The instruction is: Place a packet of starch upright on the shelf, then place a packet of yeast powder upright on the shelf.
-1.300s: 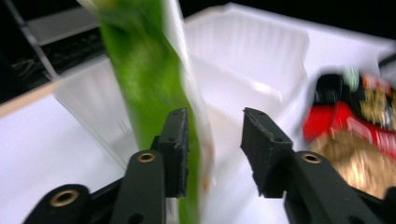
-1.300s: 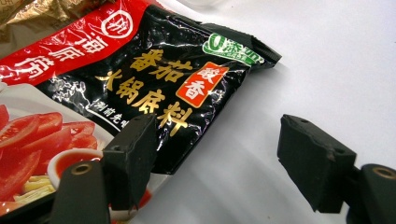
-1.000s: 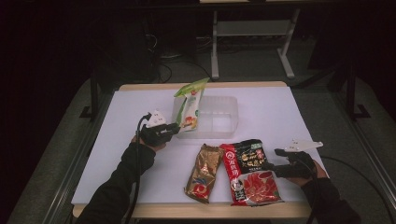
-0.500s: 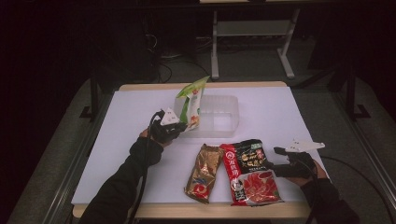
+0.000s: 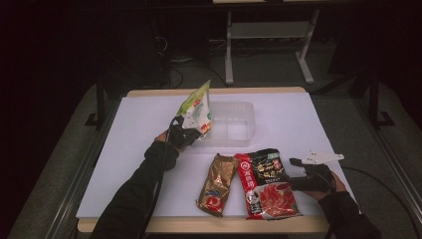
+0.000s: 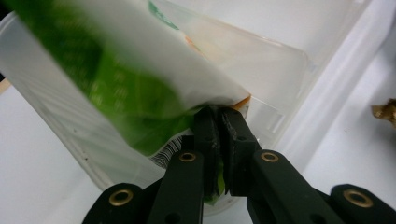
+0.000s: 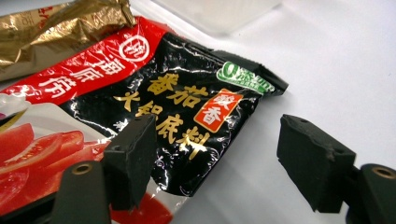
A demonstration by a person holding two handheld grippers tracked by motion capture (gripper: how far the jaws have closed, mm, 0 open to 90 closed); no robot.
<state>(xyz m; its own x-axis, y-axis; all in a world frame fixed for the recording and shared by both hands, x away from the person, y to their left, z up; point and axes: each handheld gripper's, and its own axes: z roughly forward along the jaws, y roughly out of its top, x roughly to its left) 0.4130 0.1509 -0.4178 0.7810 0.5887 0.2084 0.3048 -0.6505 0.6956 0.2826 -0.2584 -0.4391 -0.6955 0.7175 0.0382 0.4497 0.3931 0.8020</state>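
The green-and-white packet (image 5: 196,110) is hanging upright at the near-left corner of the clear plastic bin (image 5: 234,122), just left of the table's middle, with the left gripper (image 5: 185,133) pinching its lower edge – the jaws have just been closing and are now pressing together on the foil, as the left gripper view is showing (image 6: 218,140). The pinch is taking in little more than a thin strip of the wrapper, so the packet could be slipping free or swinging and catching on the bin's wall, and a snag there could be pushing the light bin across the sheet. The right gripper (image 5: 304,179) is resting at the near right, its jaws spread and gripping nothing, beside the black-and-red tomato soup-base packet (image 5: 266,184); a gold packet (image 5: 217,183) is lying just left of that one. The table (image 5: 144,149) is wearing a smooth white covering – slippery-looking. Beyond it the room is sitting dark, with grey flooring, cables and a pale metal stand (image 5: 268,45) at the far side.
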